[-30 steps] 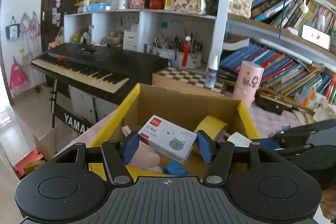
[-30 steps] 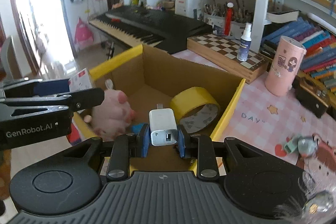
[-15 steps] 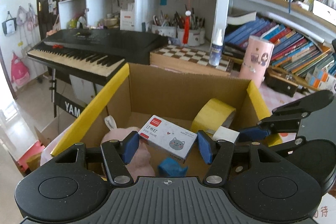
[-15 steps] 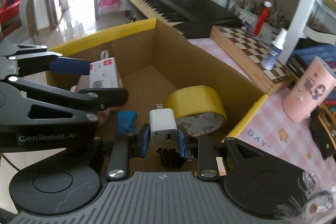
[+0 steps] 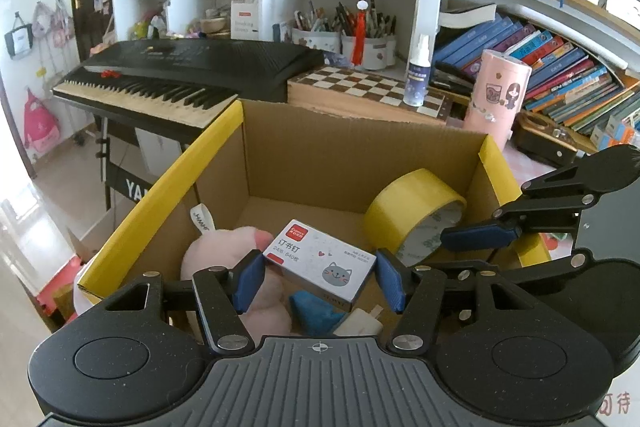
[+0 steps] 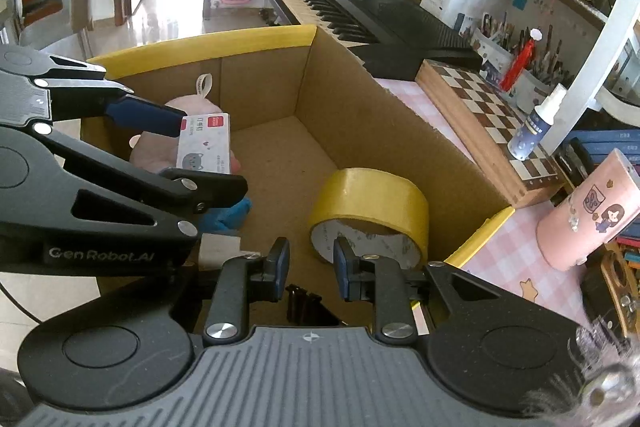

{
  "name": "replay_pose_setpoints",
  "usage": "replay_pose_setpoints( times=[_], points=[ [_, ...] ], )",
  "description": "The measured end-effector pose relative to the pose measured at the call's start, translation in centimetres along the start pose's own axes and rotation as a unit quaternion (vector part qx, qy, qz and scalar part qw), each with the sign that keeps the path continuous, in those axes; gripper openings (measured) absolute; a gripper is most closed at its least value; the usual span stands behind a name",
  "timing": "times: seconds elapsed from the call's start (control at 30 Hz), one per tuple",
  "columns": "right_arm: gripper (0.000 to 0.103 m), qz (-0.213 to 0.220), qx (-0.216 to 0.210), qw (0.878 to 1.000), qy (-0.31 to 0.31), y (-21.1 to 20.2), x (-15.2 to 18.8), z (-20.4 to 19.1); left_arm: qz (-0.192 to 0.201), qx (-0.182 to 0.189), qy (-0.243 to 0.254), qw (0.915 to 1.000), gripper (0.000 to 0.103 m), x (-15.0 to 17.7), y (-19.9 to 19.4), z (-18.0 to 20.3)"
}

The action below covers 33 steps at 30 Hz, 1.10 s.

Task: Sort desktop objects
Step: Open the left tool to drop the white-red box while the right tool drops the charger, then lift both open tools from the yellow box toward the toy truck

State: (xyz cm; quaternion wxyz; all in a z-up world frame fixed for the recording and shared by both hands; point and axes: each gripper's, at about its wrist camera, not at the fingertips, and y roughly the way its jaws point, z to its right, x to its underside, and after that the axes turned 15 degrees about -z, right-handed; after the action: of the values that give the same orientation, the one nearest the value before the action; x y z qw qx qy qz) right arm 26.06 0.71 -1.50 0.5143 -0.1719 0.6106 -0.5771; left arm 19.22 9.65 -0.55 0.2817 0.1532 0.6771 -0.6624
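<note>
The staple box (image 5: 320,263) hangs over the open cardboard box (image 5: 160,195), just above a pink plush toy (image 5: 224,259), clamped end to end by my left gripper (image 5: 318,283). I judge it light, stiff and a little slick, so the short ends are the right hold. Its lid reads "订书钉 24/6" beside a grey cat face. My right gripper (image 6: 310,267) stands narrowly apart and empty near the yellow tape roll (image 6: 368,203). The left gripper's arm reads "GenRobot.AI".

Matt corrugated cardboard box (image 5: 340,155), glossy yellow tape roll (image 5: 408,205), plush pink toy (image 5: 216,251).
</note>
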Motion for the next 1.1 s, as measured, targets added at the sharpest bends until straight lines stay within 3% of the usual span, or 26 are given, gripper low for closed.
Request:
replay_pose_setpoints(
  times=[0.57, 0.8, 0.9, 1.1],
  points=[
    [0.024, 0.045, 0.017, 0.996, 0.073, -3.6, 1.9, -0.1, 0.064, -0.006, -0.025, 0.9976, 0.071, 0.6, -4.1, -0.5],
    [0.024, 0.067, 0.037, 0.990, 0.115, -6.0, 3.3, -0.9, 0.074, 0.005, -0.026, 0.9969, 0.072, 1.7, -5.7, -1.2],
    [0.032, 0.075, 0.050, 0.987, 0.134, -7.0, 4.0, -1.5, 0.075, 0.011, -0.023, 0.9968, 0.072, 2.4, -6.4, -1.5],
    [0.033, 0.087, 0.069, 0.980, 0.165, -8.5, 5.8, -2.8, 0.075, 0.022, -0.014, 0.9968, 0.073, 3.9, -7.5, -1.7]
  ],
)
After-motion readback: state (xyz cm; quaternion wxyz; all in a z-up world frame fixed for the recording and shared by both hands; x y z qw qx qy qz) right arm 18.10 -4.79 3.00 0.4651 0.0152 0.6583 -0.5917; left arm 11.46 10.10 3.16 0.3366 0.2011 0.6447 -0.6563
